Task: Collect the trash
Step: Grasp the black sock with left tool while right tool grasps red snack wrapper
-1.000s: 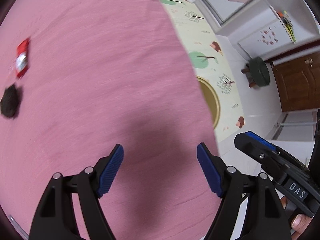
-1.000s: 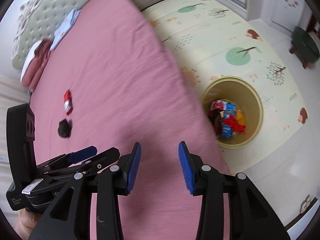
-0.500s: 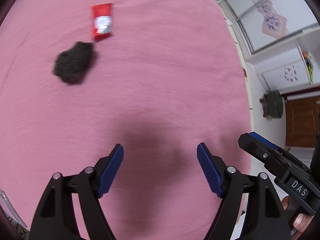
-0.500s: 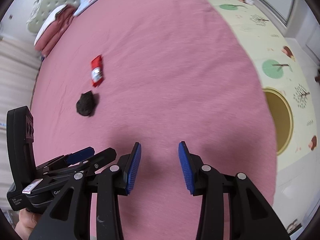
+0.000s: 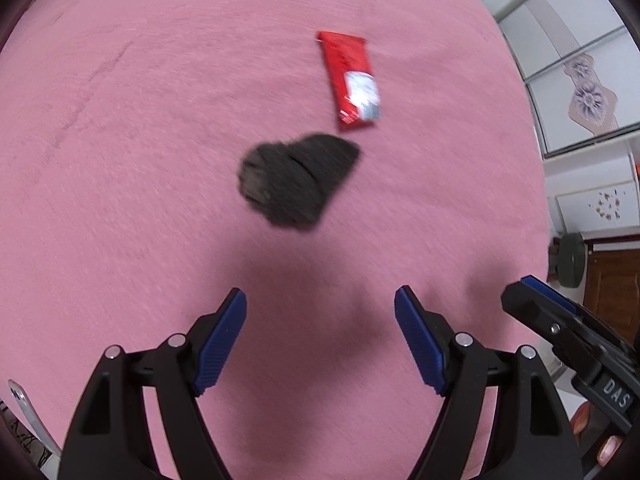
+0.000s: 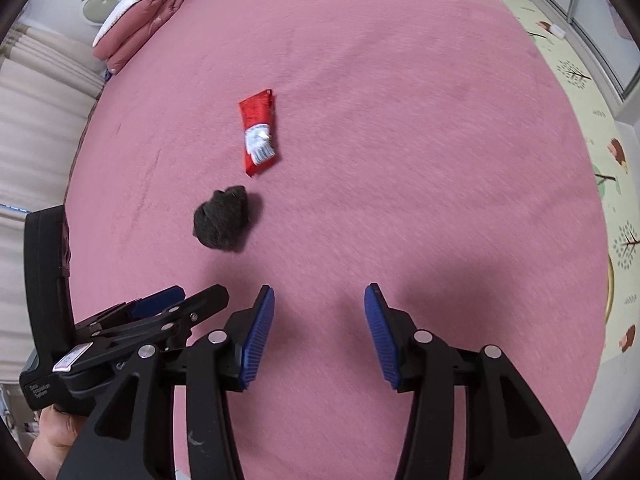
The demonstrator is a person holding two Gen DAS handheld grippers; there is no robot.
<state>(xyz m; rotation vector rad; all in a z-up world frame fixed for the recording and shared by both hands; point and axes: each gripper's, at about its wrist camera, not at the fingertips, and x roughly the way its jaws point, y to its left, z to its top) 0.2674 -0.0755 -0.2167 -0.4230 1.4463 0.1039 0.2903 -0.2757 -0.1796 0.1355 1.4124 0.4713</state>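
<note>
While both the left gripper [image 5: 320, 344] and right gripper [image 6: 319, 336] hover empty with jaws spread, two pieces remain uncollected. A red wrapper [image 6: 258, 132] and dark crumpled wad [image 6: 222, 222] lie just apart mid-bed [image 6: 400, 120], nearer its left edge.

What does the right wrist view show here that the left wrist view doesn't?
Only the right wrist view shows the folded quilt at the bed's head and the patterned floor mat. Only the left wrist view shows the brown door and a green stool. Both show the red wrapper, the black lump, the pink bedspread and both open grippers.
</note>
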